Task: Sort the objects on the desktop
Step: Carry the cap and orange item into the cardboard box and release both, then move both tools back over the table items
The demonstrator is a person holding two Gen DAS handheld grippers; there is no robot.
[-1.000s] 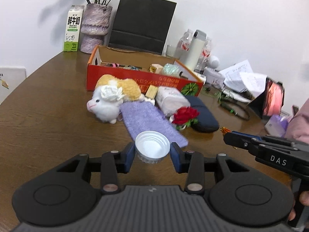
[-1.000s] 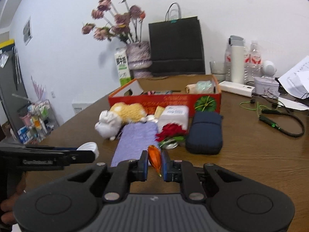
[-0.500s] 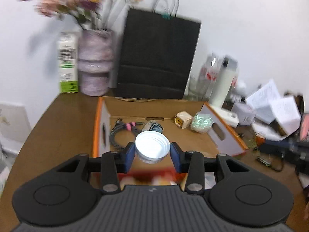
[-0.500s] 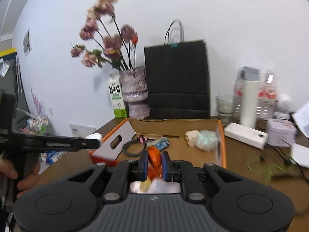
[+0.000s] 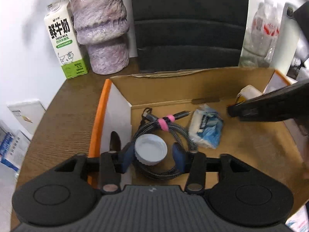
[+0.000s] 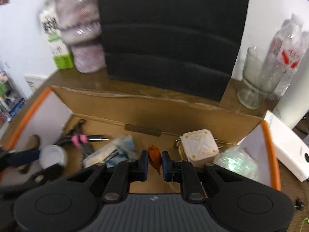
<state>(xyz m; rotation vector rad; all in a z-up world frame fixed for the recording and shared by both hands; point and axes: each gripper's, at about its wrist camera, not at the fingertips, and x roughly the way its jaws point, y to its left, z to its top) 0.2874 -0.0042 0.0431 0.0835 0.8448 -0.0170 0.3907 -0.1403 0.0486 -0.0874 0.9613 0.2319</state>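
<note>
Over the box: both my tongs hang above the open cardboard box on the counter.
Cable coil: it lies right under the cap, so a rim-first landing could roll it off.
White cap: between my left tongs, whose jaws are opening; right pad already clear.
Orange bit: pinched tight in my right tongs; it may cling when released.

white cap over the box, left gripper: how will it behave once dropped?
The white cap looks thin and hollow, so probably light and rigid. The left gripper jaws are opening; the cap's ribbed round rim may let it roll or rest tilted on the coiled cable beneath.
</note>
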